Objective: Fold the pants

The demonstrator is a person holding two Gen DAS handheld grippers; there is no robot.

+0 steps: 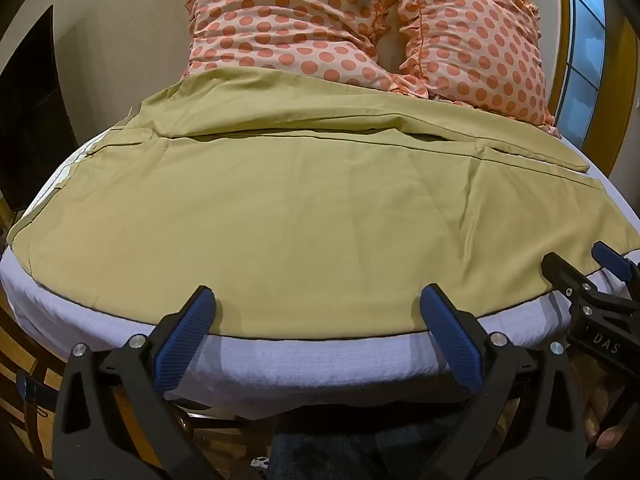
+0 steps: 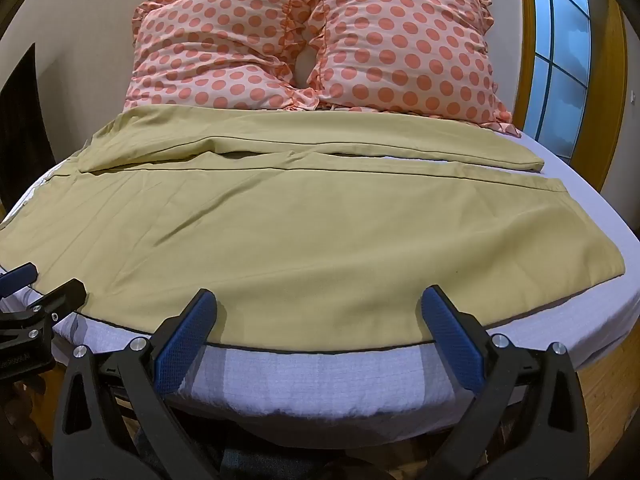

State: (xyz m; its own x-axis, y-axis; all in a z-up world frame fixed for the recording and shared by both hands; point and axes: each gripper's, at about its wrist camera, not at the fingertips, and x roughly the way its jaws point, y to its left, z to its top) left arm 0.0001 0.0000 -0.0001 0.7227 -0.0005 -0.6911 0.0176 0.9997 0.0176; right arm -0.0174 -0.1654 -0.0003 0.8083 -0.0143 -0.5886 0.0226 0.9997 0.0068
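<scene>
Pants were laid flat across the bed, legs side by side, below the pillows. No fold looked done yet. Left gripper and right gripper were both spread wide at the near edge, holding nothing.

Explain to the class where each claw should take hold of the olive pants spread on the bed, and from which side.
Grip the near edge of the pants, the dark-piped hem lying along the bed's front edge. Come in from the front, low and level: both the left claw and the right claw are open and already facing that edge, and the cloth lies flat, so only its border offers a pinch.
</scene>
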